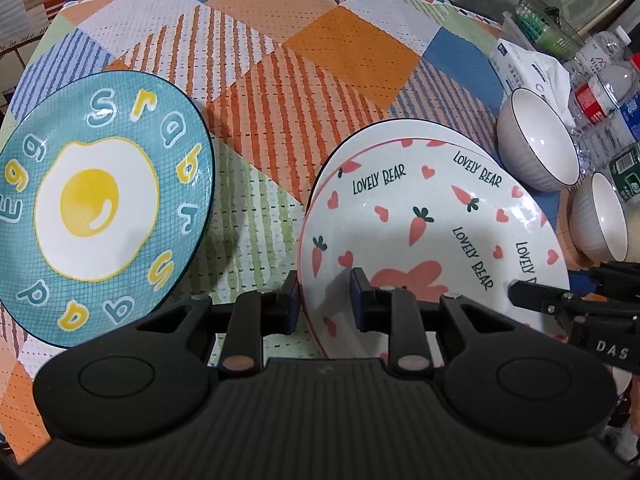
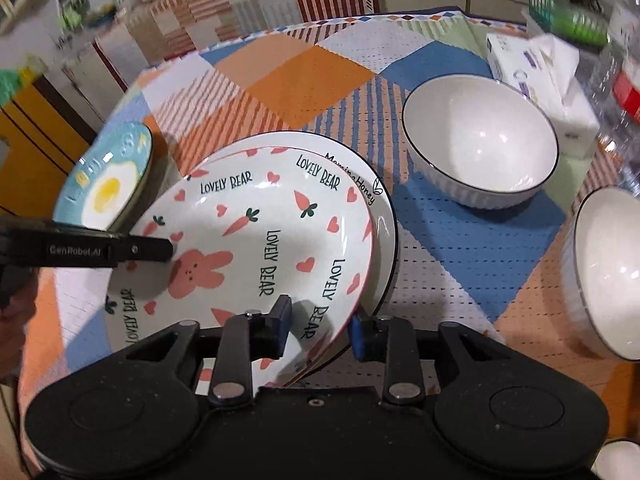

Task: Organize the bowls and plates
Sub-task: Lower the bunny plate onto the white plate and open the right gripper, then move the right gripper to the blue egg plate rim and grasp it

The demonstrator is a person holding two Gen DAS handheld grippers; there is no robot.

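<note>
Left wrist view: your left gripper [image 1: 324, 300] fingers clamp the near rim of the white carrot-and-bunny ceramic plate [image 1: 420, 216].
Your right gripper [image 2: 320, 326] fingers straddle that rim unpinched, stacked on a dark-rimmed white plate [image 2: 382, 216]; patchwork surface [image 2: 280, 76] lies bare behind.

Carrot-and-heart "LOVELY BEAR" plate [image 2: 256, 240], white with a pink rabbit, stacked slightly off-centre on a white dark-rimmed plate [image 2: 382, 216] lettered "Morning Honey". Teal fried-egg plate [image 1: 100, 208] flat on the cloth, apart to the left of the stack. Two white ribbed bowls with dark rims, upright and empty, right of the stack: farther bowl [image 2: 480, 148], nearer bowl [image 2: 608, 272].
</note>
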